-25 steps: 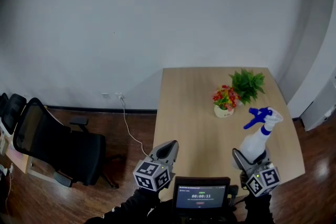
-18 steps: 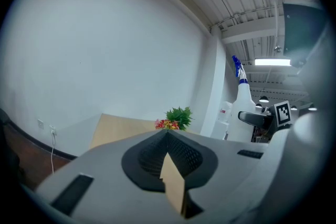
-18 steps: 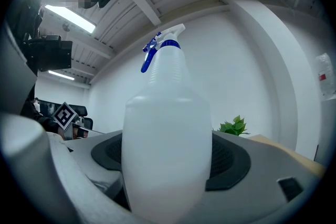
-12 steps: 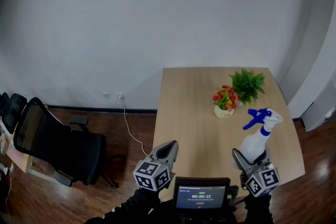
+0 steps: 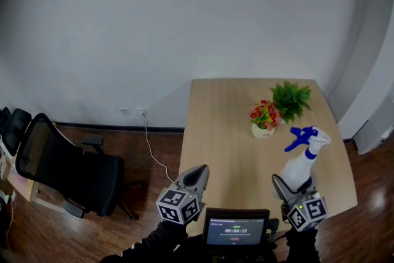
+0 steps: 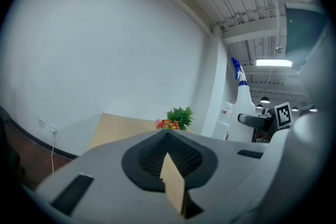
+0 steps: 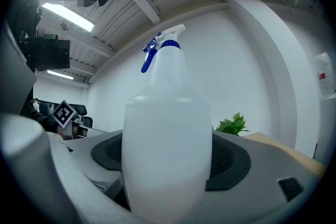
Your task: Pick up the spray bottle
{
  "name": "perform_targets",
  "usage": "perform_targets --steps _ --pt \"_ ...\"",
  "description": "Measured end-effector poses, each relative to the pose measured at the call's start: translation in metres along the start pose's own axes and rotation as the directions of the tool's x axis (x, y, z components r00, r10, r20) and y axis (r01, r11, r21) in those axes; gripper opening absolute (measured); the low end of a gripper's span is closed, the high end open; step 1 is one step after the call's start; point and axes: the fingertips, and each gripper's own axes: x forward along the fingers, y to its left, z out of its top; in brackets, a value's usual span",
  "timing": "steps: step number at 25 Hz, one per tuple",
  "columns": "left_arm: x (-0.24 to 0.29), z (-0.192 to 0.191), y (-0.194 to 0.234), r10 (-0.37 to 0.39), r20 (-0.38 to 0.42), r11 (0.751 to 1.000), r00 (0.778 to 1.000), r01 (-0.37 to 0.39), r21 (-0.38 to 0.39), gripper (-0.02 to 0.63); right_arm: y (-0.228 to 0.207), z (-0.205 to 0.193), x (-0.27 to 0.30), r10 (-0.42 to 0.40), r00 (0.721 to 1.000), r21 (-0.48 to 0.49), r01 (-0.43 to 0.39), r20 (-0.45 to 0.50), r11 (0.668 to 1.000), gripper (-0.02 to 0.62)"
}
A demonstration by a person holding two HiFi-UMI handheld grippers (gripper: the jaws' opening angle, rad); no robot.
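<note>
The spray bottle [image 5: 299, 164] is white with a blue trigger head and stands upright between the jaws of my right gripper [image 5: 294, 185], over the near right part of the wooden table [image 5: 228, 132]. In the right gripper view the bottle [image 7: 167, 134] fills the middle, with the dark pads [image 7: 231, 162] pressed on both its sides. My left gripper [image 5: 196, 174] hangs at the table's near left edge, shut, with nothing in it. From the left gripper view the bottle [image 6: 241, 113] shows at the right.
A small pot of red and yellow flowers [image 5: 263, 117] and a green plant [image 5: 289, 98] stand at the table's far right. A black office chair [image 5: 68, 172] is on the floor to the left, near a white cable [image 5: 151, 145]. A small screen [image 5: 236, 232] sits between my hands.
</note>
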Motion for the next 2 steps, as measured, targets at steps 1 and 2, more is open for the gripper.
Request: perform_targets --steps 1,2 --pt "-0.0013 0.0001 0.0002 0.002 0.000 1.000 1.000 -0.002 0.001 -0.011 0.0003 -0.0006 -0.0005 -0.003 1.000 0.001 0.003 -0.003 1.000 0.391" --pt "-0.0028 0.0002 0.0005 0.005 -0.001 1.000 1.000 -0.005 0.003 -0.011 0.0008 -0.0012 -0.0011 -0.007 1.000 0.001 0.007 -0.007 1.000 0.391"
